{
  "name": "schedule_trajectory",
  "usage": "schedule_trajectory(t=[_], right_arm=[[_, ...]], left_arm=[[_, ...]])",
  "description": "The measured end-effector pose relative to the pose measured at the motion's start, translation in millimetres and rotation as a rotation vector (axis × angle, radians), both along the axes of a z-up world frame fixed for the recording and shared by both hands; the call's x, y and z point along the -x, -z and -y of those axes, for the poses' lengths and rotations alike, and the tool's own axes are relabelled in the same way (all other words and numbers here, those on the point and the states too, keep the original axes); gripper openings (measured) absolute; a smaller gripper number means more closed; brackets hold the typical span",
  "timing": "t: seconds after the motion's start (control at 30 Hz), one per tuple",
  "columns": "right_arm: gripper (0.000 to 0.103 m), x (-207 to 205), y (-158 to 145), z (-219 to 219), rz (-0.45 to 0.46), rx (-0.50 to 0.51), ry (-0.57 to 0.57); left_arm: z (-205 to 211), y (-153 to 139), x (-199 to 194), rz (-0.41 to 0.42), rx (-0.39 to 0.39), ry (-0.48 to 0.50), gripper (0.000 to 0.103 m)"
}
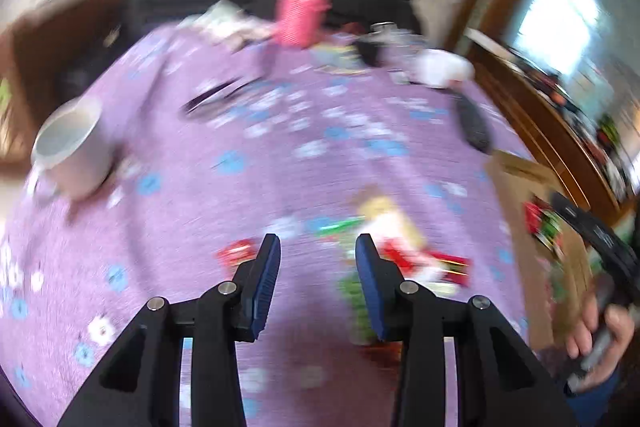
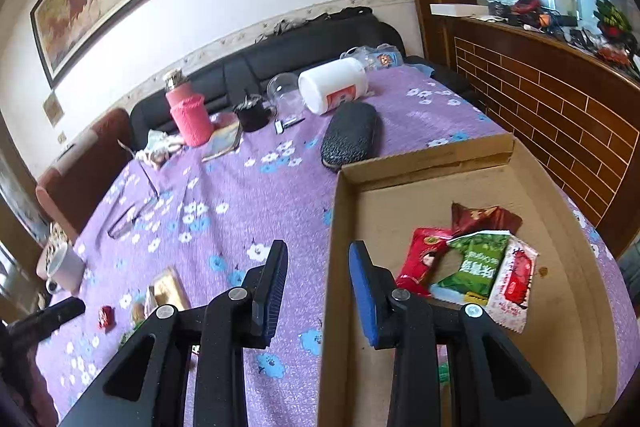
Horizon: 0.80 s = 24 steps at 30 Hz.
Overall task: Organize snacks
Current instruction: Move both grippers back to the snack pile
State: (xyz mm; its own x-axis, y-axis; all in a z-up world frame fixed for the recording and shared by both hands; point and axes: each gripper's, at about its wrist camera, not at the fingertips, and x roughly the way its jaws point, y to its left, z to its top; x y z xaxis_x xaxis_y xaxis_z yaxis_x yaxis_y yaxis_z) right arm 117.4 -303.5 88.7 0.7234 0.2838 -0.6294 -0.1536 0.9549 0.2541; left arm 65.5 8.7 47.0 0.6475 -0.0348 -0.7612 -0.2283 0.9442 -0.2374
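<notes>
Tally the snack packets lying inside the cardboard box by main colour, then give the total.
In the cardboard box, right wrist view:
Bright red packet: 1
Dark red packet: 1
Green packet: 1
White packet with red print: 1
Total: 4

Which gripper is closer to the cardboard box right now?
Right. The right gripper straddles the near-left wall of the cardboard box, empty, one finger inside and one outside. The left gripper hangs over loose snack packets on the purple cloth, the box off to its right.
</notes>
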Motion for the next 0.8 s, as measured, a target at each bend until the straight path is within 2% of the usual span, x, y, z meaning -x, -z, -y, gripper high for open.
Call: schedule_trajectory(t=[0.13,0.23,0.37,0.47,0.53,0.6,0.8], right_arm=[[0.034,-1.1,4.6,-4.3,-0.008,0.023,0.001],[0.034,-1.3,5.1,-4.4,-0.011,0.024,0.002],[0.034,0.1,4.4,-7.1,-0.005,0.028,-0.005],[0.034,2.4,3.3,-12.3,0.000,0.034,-0.025],[0.034,4.5,2.6,-16.7,0.004,0.028,-0.046],[0.034,6.2,2.8,-21.2,-0.004,-0.002,-0.092],[0.034,12.2,12.5,-49.2,-0.086,-0.135,-0.337]], left_arm=[[-28.2,26.1,-6.8,-0.070,0.081,-0.074,0.038],[-35.1,38.5,-11.0,-0.088,0.124,-0.091,0.038],[-29.8,45.3,-14.1,-0.098,0.071,-0.093,0.037],[-27.1,46.4,-16.4,-0.089,0.033,-0.085,0.031],[-27.5,47.4,-18.9,-0.079,0.023,-0.086,0.023],[-26.5,48.1,-22.0,-0.072,-0.017,-0.080,0.018],[-26.9,49.0,-26.5,-0.054,-0.039,-0.082,0.013]])
